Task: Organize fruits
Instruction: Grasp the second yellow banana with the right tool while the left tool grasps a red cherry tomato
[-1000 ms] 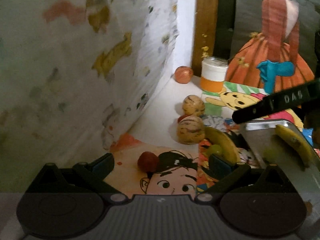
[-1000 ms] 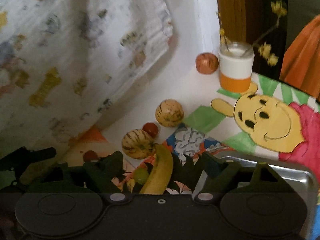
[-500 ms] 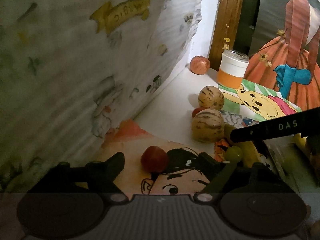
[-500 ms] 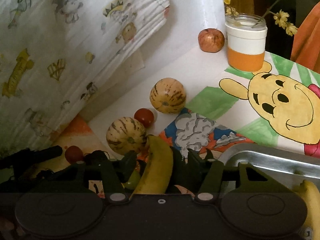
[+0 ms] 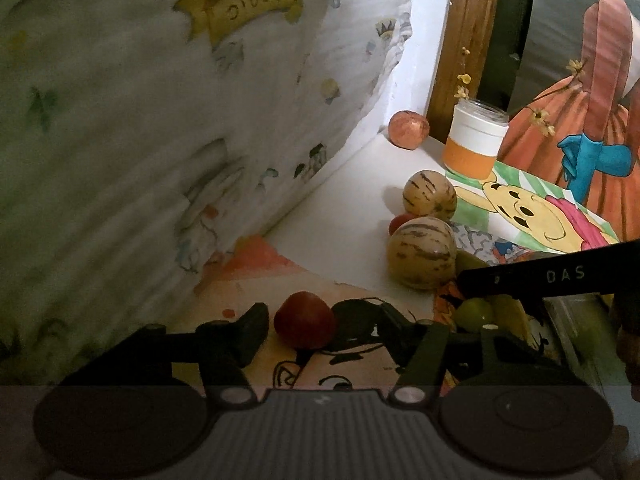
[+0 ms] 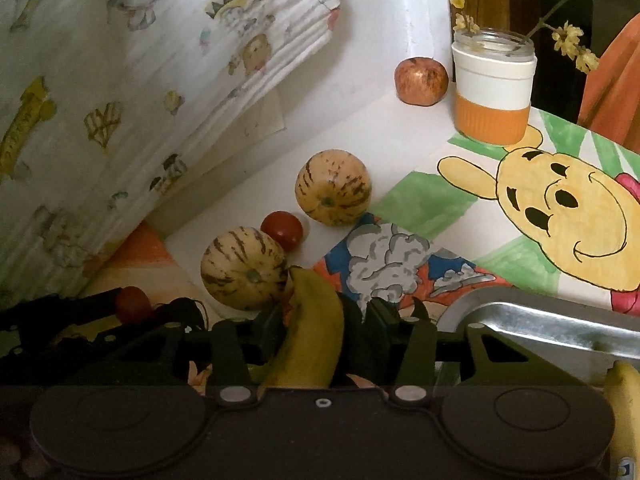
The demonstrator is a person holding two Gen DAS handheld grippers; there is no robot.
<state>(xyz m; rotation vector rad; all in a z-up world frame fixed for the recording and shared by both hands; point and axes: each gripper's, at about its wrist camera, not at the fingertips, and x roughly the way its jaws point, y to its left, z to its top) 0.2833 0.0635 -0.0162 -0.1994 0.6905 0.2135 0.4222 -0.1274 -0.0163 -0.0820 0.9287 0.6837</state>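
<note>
My left gripper (image 5: pixel 324 326) is open around a small red tomato (image 5: pixel 305 325) on the cartoon mat; its fingers stand apart on either side. My right gripper (image 6: pixel 320 330) has its fingers close on both sides of a yellow banana (image 6: pixel 310 332) lying on the mat. Two striped pale melons (image 6: pixel 244 268) (image 6: pixel 333 187) and a second red tomato (image 6: pixel 282 229) lie beyond it. A red apple (image 6: pixel 421 81) sits at the back. A metal tray (image 6: pixel 540 326) at the right holds another banana (image 6: pixel 624 408). A green fruit (image 5: pixel 474 312) lies by the banana.
A white and orange jar (image 6: pixel 494 88) with yellow flowers stands at the back. A printed cloth (image 5: pixel 160 120) hangs along the left side. A wooden post (image 5: pixel 464 40) stands behind the apple. The right gripper's dark body (image 5: pixel 552 276) crosses the left wrist view.
Both grippers moved forward and down. The left fingers now flank the red tomato. The right fingers have narrowed around the banana.
</note>
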